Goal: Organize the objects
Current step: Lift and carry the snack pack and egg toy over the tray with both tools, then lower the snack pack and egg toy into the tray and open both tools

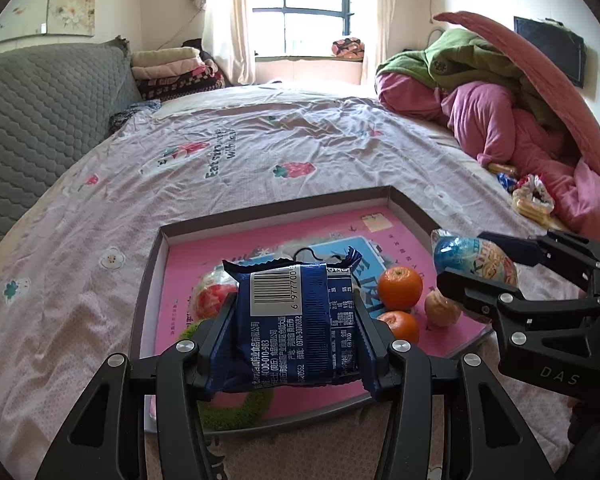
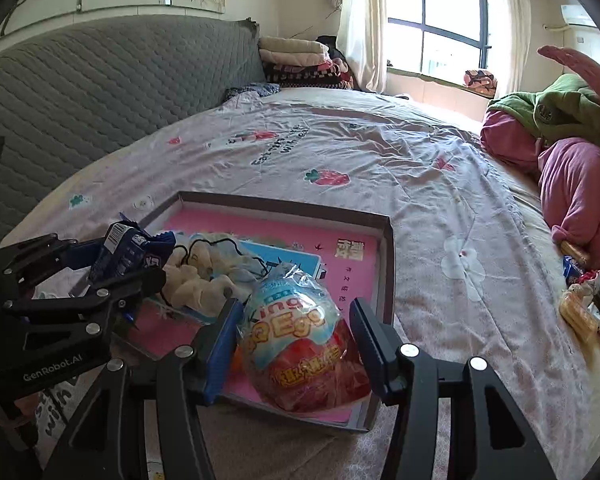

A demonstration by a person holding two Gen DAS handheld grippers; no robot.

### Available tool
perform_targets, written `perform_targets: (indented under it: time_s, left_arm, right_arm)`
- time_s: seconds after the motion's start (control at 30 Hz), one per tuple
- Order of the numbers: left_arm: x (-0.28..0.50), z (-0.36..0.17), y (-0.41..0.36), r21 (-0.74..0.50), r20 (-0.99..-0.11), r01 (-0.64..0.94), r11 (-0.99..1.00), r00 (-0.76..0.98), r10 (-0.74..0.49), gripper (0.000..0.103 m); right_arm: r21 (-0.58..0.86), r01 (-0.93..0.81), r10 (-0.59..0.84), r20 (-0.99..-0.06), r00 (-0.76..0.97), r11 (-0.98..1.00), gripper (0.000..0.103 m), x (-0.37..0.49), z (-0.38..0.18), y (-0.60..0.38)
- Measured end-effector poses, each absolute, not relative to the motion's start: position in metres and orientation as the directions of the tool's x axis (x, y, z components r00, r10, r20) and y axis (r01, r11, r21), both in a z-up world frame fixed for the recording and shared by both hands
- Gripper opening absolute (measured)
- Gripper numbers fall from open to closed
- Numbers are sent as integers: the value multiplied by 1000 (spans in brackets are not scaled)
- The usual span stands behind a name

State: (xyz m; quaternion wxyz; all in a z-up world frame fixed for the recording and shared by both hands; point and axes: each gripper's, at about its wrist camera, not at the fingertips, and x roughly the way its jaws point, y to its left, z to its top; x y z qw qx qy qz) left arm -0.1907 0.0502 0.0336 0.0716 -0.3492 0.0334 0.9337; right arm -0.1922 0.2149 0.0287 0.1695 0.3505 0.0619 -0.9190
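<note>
Two snacks are in our grip at once, both held above the shallow tray (image 1: 410, 202) on the bed, which we judge is where loose items are being gathered. Between the fingers of our left gripper (image 1: 296, 316) the blue biscuit packet (image 1: 296, 316) is pinched by its sides, barcode side facing the camera, upright enough that it should drop flat onto the pink tray floor ahead. Our right gripper (image 2: 296, 330) is closed on the wrapped toy egg (image 2: 304, 344), narrow end pointing away from the fingertips; the left pad presses it, while contact at the right pad is hard to confirm. Beyond the left fingertips lie two oranges (image 1: 400, 288), a pale round fruit (image 1: 442, 307) we cannot identify, and a wrapped red sweet (image 1: 214, 294); a green ring (image 1: 236, 410) lies mostly hidden under the packet and fingers. To the left of the right fingers, a cream plush thing (image 2: 198, 276) with black cord is partly masked by the other gripper. More snacks (image 2: 584, 300) wait well to the right on the pink sheet (image 1: 228, 152), cut off by the bedding.
</note>
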Motion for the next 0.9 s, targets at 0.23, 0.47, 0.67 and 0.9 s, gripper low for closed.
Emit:
perform_targets:
  time_s: [0.23,0.47,0.67,0.9]
  left_arm:
    - [-193,24,55,36,-680,-171,-985,-726,102,53]
    - [-195,15,61,70,-694,-179,-981,-716,81,53]
    - [-199,6,64,92,-707,-181,-979,-704,64,53]
    - [-201,-4,70,103,-727,-192,-976,-684,58,53]
  right_arm:
    - [-3,370,-269,-681,-681,-929,56,-193,21,209]
    - [-26,381,-255,-701,-666,-924,56,-193,14,206]
    - [-43,380,-243,-702,-669,-924,56,-192,13,205]
    - [-95,383,-211,-703,-679,-919,56,-189,13,199]
